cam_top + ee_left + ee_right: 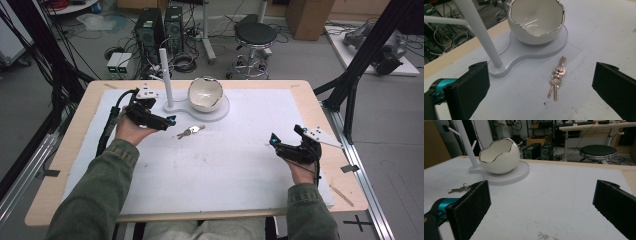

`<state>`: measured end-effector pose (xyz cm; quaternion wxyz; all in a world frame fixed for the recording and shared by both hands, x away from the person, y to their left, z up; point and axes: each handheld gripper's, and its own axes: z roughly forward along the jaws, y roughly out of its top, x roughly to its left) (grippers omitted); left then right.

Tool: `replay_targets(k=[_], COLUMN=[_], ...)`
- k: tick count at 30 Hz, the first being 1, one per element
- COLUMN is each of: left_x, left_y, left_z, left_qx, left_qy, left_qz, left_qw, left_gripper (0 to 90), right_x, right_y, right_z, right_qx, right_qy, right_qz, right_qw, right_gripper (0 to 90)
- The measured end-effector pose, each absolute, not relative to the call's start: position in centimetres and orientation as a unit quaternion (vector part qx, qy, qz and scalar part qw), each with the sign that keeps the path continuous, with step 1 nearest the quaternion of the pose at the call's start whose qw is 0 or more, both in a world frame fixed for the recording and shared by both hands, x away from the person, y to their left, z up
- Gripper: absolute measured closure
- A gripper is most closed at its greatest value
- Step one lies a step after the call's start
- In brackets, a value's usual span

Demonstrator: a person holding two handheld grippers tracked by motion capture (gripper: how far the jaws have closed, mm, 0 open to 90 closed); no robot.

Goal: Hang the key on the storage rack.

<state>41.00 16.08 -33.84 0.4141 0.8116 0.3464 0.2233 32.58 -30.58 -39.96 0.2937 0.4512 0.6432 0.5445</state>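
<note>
White surface, keys lying flat right between the left gripper jaws, spread wide; right gripper jaws open too, holding nothing.

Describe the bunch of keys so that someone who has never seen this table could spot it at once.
Start at the white stand at the far middle of the table, which carries an upright post and an egg-shaped bowl with a jagged silver rim. Just in front of its base, flat on the white mat, lies the bunch of keys, off the open left gripper. It is the only small metallic thing there.
</note>
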Motion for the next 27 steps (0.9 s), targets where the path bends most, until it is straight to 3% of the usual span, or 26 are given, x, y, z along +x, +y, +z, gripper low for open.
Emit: replay_targets(k=[12, 27], left_x=[42.8, 46.2], left_y=[12.3, 9.9], left_z=[-33.3, -35.2], left_qx=[0.842, 0.868], left_qy=[0.313, 0.317], left_qz=[0.176, 0.135], left_qw=[0.403, 0.358], left_gripper=[1.8, 2.4], right_x=[32.6, 32.4], right_y=[-30.7, -30.9], right_z=[-40.0, -39.9], right_qx=[0.451, 0.451], right_qy=[0.644, 0.642], right_qz=[0.547, 0.552], right_qw=[0.288, 0.28], right_gripper=[0.5, 0.5])
